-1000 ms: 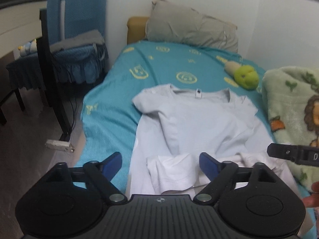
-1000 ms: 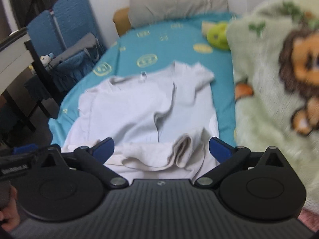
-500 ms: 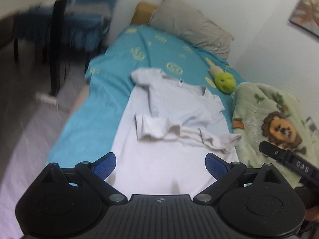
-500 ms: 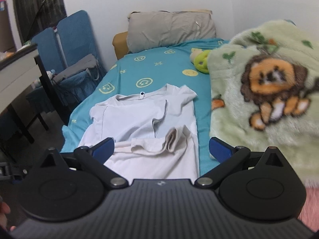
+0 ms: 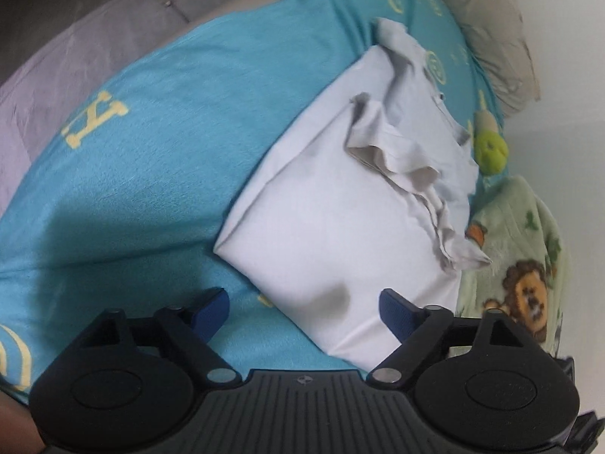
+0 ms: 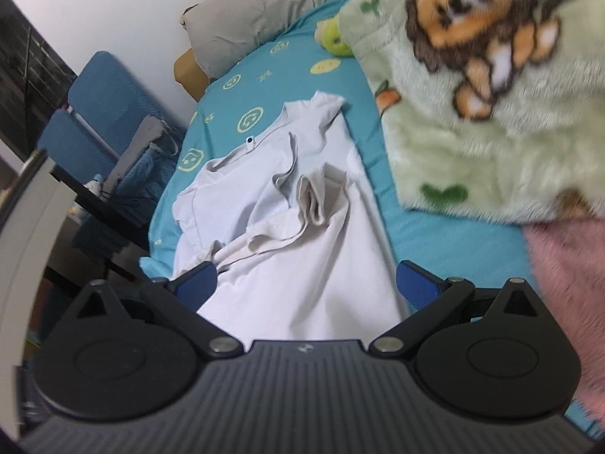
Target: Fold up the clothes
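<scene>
A white T-shirt lies on the teal bedsheet, its sleeves folded in and its hem bunched across the middle. My left gripper hovers over the shirt's near folded corner; its jaws are closing, with the corner below them and no pad pressing on cloth. In the right wrist view my right gripper stands open over the near end of the shirt, nothing pinched between its blue pads.
A green lion-print blanket borders the shirt on one side, with pink fabric near it. A grey pillow and a green plush toy lie at the head. Blue chairs and a desk edge stand beside the bed.
The left wrist view has rolled and dropped closer to the shirt's near corner. The right wrist view has rolled and shifted sideways toward the blanket. The shirt has not moved.
</scene>
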Available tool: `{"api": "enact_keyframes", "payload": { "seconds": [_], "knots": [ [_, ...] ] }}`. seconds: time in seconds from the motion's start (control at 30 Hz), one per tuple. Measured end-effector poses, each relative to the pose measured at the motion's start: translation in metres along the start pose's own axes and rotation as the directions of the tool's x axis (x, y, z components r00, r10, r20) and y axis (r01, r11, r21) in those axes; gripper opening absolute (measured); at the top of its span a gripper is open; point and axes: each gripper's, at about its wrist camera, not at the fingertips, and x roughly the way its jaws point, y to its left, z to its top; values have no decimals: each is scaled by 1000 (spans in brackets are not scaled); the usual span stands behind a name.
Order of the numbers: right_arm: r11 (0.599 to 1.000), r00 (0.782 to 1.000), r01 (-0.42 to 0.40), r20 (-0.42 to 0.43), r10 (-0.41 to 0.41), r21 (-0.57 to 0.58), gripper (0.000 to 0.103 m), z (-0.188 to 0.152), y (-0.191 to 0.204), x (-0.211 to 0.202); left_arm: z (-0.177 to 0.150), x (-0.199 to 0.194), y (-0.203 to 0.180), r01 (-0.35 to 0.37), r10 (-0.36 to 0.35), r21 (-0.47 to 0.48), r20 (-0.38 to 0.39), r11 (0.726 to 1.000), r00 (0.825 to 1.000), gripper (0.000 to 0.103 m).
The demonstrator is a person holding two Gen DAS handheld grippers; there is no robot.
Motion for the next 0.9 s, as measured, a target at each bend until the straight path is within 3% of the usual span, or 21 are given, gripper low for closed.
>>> {"api": "enact_keyframes", "payload": {
  "seconds": [0.03,0.1,0.33,0.47,0.5,0.63,0.73,0.8,0.9],
  "knots": [
    [1000,1000,-13,-10,13,18,103,-1,-1,2,2,0,0,13,-13,-6,13,1000,1000,84],
    [998,999,-37,-29,38,55,103,-2,-4,5,5,-3,-2,39,-38,-10,55,999,998,69],
    [982,995,-66,-63,78,177,103,-4,-16,10,1,-4,3,45,-43,-31,85,998,995,58],
    [961,983,-128,-100,157,245,103,-13,-15,14,-1,-6,1,-3,4,-12,105,1000,995,19],
    [953,974,-153,-124,190,260,103,-19,-12,16,-1,-8,2,10,-7,-20,113,1000,994,14],
    [919,923,-233,-225,312,318,103,-45,4,26,-1,-18,0,97,-91,-26,168,995,982,9],
    [899,874,-222,-331,355,377,103,-66,11,42,-2,-26,-4,164,-156,-19,212,986,965,8],
    [904,891,-156,-338,303,397,102,-73,7,46,-3,-30,-7,185,-177,-10,237,983,955,8],
    [896,933,-69,-290,214,438,99,-71,-11,43,-5,-33,-11,204,-197,2,259,979,946,7]
  ]
}}
